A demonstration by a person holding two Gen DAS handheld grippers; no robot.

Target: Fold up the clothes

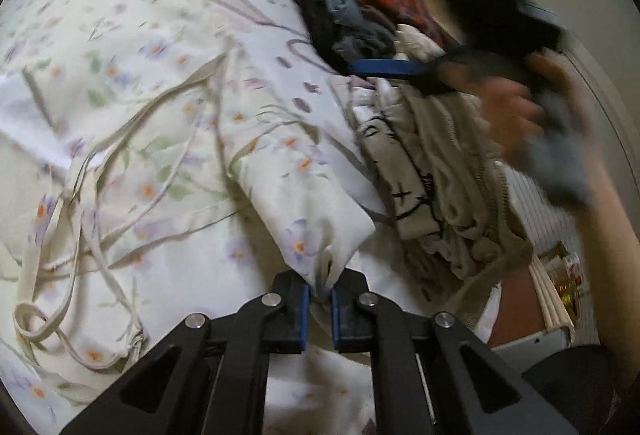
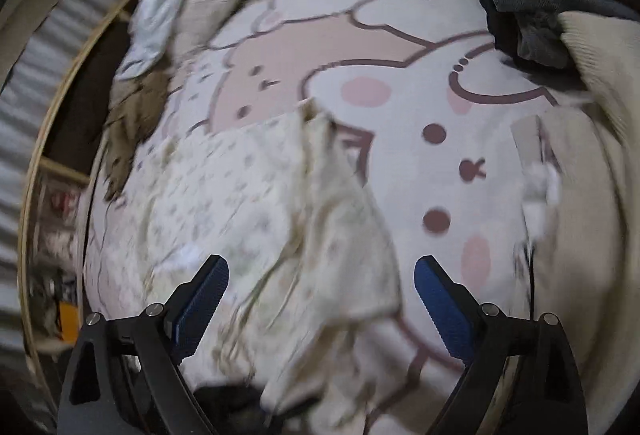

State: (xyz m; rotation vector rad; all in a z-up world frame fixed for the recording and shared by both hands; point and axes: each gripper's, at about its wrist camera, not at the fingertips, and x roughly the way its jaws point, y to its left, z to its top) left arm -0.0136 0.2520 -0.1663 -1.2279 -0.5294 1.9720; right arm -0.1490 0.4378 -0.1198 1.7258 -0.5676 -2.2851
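On the bed (image 2: 400, 35), left gripper (image 1: 320, 309) pinches floral garment (image 1: 160, 107) corner; right gripper (image 2: 320, 299) hovers agape; fold begun, next needs second corner

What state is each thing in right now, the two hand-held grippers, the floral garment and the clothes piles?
Left hand-held gripper: shut on a bunched corner of the floral garment.
Right hand-held gripper: open, empty, above the garment.
Floral garment: unfolded, rumpled, one edge lifted, straps loose.
Beige clothes pile: heaped on the bed, not neatly folded.
Dark clothes pile: jumbled.
Cartoon bedsheet: spread under everything.
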